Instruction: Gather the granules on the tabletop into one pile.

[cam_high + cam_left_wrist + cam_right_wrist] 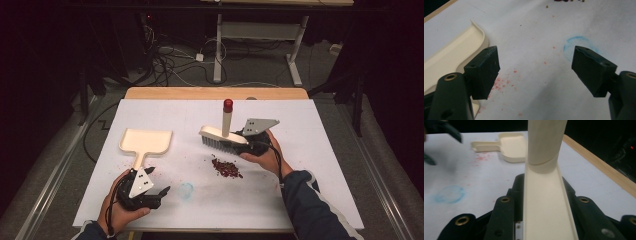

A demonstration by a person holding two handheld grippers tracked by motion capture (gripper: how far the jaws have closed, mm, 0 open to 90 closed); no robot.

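A dark room with floor cables surrounds the white-covered table (pixel 320 150) — one dustpan (pixel 146 141) at nine o'clock, one brush (pixel 222 136) and one red crumb pile (pixel 226 168) near centre. The left gripper (pixel 156 183) gapes, holding nothing; the right gripper (pixel 544 195) clamps the brush.

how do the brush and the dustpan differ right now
The brush is clamped in the right gripper, while the dustpan lies flat on the table, ungripped, near the open left gripper. The brush's handle stands upright with a red tip; the dustpan's handle lies flat, pointing toward the person. Both are cream plastic.
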